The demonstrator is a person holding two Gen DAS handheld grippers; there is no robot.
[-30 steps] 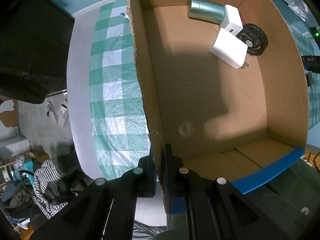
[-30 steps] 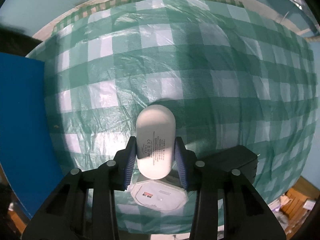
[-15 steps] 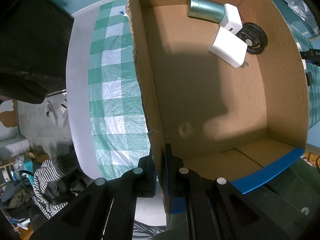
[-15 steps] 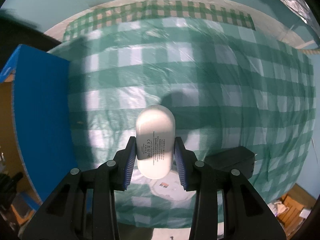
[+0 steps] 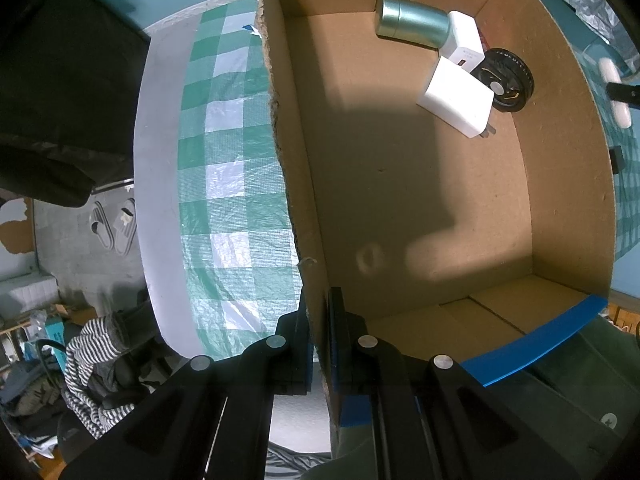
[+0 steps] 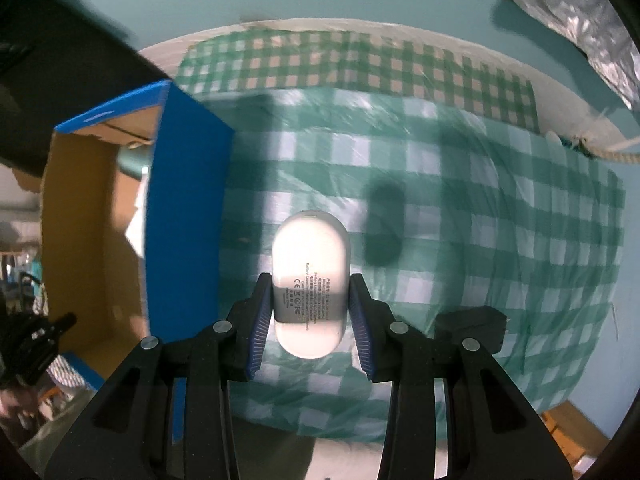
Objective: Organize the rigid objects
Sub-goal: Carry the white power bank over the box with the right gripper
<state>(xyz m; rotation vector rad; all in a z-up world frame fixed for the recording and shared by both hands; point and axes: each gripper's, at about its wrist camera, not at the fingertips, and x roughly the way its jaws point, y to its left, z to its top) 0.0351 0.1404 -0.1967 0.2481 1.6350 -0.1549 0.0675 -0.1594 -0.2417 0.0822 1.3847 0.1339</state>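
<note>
white charger held up, the box waits to its left

the right gripper point(image 6: 308, 320) pinches the white charger point(image 6: 309, 280) by its long sides, above the checked cloth point(image 6: 460, 240); its long way points away from the jaws. the box point(image 5: 420, 200) lies left, its wall clenched by the left gripper point(image 5: 318, 340).

— What's in my box point(image 5: 560, 184)?

— Brown cardboard, blue-edged, open. At its upper right corner I see a teal can point(image 5: 412, 22) on its side, touching two white chargers point(image 5: 456, 98), which overlap a black disc point(image 5: 510, 76).

— And the pod point(image 6: 309, 280)?

— White, oval, printed face toward me, centre frame, off the checked cloth, right of the box.
</note>
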